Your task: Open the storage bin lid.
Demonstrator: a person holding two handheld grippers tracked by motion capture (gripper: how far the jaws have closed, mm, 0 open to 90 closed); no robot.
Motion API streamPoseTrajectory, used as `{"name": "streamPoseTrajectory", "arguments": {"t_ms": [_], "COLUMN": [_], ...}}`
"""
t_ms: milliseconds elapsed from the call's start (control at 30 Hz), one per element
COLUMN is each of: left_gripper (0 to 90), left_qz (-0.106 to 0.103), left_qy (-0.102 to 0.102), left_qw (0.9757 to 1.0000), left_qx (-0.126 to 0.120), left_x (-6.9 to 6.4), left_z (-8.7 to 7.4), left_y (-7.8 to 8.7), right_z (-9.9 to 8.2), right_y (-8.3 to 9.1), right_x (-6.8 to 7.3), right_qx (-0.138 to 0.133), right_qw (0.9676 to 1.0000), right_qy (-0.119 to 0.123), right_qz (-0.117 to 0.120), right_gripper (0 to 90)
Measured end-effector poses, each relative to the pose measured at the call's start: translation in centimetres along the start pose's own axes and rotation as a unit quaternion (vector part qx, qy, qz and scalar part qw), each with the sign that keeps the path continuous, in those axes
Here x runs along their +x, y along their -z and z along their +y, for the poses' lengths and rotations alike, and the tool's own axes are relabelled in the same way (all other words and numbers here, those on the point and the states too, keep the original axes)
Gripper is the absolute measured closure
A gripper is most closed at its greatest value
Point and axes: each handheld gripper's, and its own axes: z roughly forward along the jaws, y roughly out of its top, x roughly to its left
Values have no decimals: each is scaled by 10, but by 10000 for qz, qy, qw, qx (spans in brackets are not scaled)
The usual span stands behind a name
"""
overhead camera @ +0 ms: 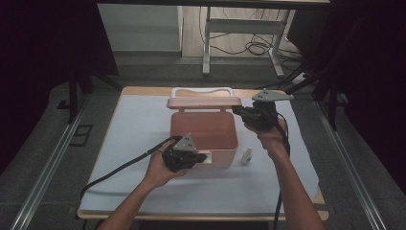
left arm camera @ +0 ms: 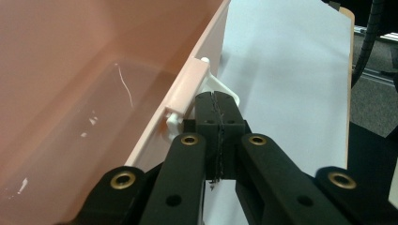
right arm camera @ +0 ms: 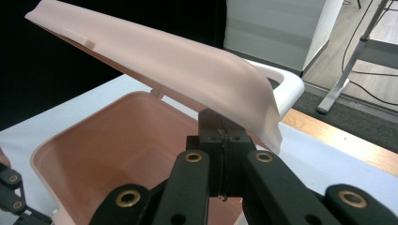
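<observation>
- One pink plastic box [overhead camera: 205,136] sits in the middle of the table, on a pale blue sheet [overhead camera: 134,139]
- The left gripper [left arm camera: 217,105] is at the box's front wall, jaws squeezed shut on the white latch [left arm camera: 224,89]
- The right gripper [right arm camera: 220,129] is at the back right, jaws pinched on the edge of the smooth, curved lid [right arm camera: 178,65], which is tilted up
- One small white bottle [overhead camera: 246,156] stands just right of the box
</observation>
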Motion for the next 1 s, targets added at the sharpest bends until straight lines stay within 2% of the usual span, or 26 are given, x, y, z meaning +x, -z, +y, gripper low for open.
{"name": "streamPoseTrajectory", "arguments": {"t_ms": [700,1000], "left_gripper": [900,900], "left_qz": [-17,-31], "left_qy": [65,24], "left_qw": [10000,10000], "left_qx": [-25,15], "left_x": [0,1], "left_z": [0,0], "left_y": [0,0], "right_z": [19,25], "right_y": [-16,-21], "right_x": [-14,-17], "right_qx": [36,76], "right_qw": [9999,9998], "right_qy": [-49,-17], "right_qz": [-125,-201], "right_gripper": [895,895]}}
